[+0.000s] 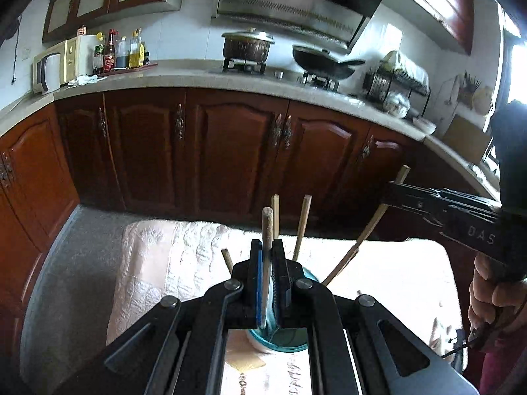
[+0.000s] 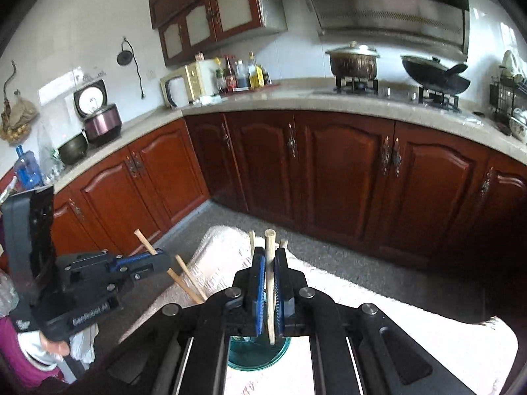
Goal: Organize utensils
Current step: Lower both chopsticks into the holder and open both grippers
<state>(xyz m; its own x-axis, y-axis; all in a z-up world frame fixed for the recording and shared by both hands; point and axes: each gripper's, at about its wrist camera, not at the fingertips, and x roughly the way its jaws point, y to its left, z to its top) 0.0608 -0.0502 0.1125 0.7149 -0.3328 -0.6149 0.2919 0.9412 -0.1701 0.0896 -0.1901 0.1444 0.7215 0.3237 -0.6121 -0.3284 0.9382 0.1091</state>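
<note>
My left gripper [image 1: 267,247] is shut on a wooden chopstick [image 1: 266,227] that stands upright over a teal glass cup [image 1: 280,339]. Several other chopsticks [image 1: 302,227] lean in the cup. My right gripper [image 2: 268,256] is shut on a second chopstick [image 2: 270,247], its lower end inside the same cup [image 2: 260,355]. The right gripper also shows in the left wrist view [image 1: 395,191], clamped on its slanting chopstick [image 1: 369,227]. The left gripper shows in the right wrist view [image 2: 161,256], holding its chopstick [image 2: 146,242].
The cup stands on a table covered with a white embroidered cloth [image 1: 171,256]. Dark wooden kitchen cabinets [image 1: 230,151] and a countertop [image 1: 184,77] with a pot, a wok and bottles stand behind. Grey floor [image 1: 62,263] lies to the left.
</note>
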